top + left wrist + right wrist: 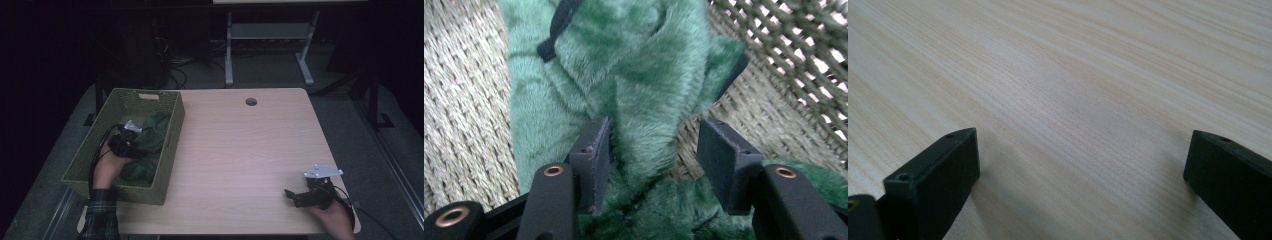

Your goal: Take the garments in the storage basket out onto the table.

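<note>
1. Left tongs [651,150]: jaws partly apart, straddling a fold of the green plush fabric garment [624,75]; left pad touches the pile, right pad stands clear.
2. Garment: heaped inside the olive woven rectangular basket [90,150], at nine o'clock on the counter.
3. Right tongs [295,196]: jaws wide, holding nothing, at five o'clock on the pale wooden counter [240,150].

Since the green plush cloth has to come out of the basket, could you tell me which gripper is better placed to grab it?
Probably the left. The left gripper is inside the woven basket, its jaws apart around a fold of the green plush cloth. The right gripper rests open on the bare table, far off.
</note>
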`<state>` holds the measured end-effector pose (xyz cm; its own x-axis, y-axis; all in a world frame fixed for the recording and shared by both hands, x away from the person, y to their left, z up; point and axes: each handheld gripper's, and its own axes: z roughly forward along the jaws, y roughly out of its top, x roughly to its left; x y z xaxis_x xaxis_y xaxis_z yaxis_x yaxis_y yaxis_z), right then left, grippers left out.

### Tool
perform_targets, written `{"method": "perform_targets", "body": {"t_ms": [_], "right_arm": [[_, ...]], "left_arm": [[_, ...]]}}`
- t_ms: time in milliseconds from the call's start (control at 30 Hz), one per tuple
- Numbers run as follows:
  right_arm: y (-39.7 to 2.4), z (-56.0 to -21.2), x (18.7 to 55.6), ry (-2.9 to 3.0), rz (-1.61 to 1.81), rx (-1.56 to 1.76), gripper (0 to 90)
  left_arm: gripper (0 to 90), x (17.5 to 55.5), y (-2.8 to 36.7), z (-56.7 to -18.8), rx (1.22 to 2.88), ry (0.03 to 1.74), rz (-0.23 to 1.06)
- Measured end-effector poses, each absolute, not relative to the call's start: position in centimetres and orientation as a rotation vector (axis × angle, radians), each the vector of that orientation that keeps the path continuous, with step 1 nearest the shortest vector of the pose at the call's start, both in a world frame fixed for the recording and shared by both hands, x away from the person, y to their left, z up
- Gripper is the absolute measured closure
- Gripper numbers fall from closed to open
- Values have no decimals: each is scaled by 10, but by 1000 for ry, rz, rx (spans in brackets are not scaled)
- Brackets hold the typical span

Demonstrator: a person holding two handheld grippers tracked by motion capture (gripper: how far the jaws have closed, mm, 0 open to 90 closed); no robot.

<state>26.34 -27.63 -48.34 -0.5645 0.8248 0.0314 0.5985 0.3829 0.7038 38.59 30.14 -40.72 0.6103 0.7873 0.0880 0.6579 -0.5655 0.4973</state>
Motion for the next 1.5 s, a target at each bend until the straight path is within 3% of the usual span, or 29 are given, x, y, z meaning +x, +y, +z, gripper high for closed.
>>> {"method": "perform_targets", "body": {"t_ms": [167, 333, 567, 700, 1000, 1500], "right_arm": [[-277, -483, 263, 2324, 977, 1241, 10], [-276, -483, 263, 2322, 979, 1244, 10], [-276, -483, 263, 2323, 979, 1244, 9], [-276, -483, 263, 2322, 979, 1244, 9], [-276, -483, 263, 2323, 979, 1244, 10], [-276, -483, 263, 2322, 979, 1244, 10]], "left_arm": [[464, 389, 301, -412, 2448, 1179, 389], [526, 390, 302, -414, 2457, 1206, 381], [735, 390, 301, -414, 2454, 1280, 300], [792, 391, 303, -411, 2441, 1308, 285], [810, 387, 311, -398, 2284, 1321, 256], [821, 370, 321, -357, 2044, 1173, 226]]}}
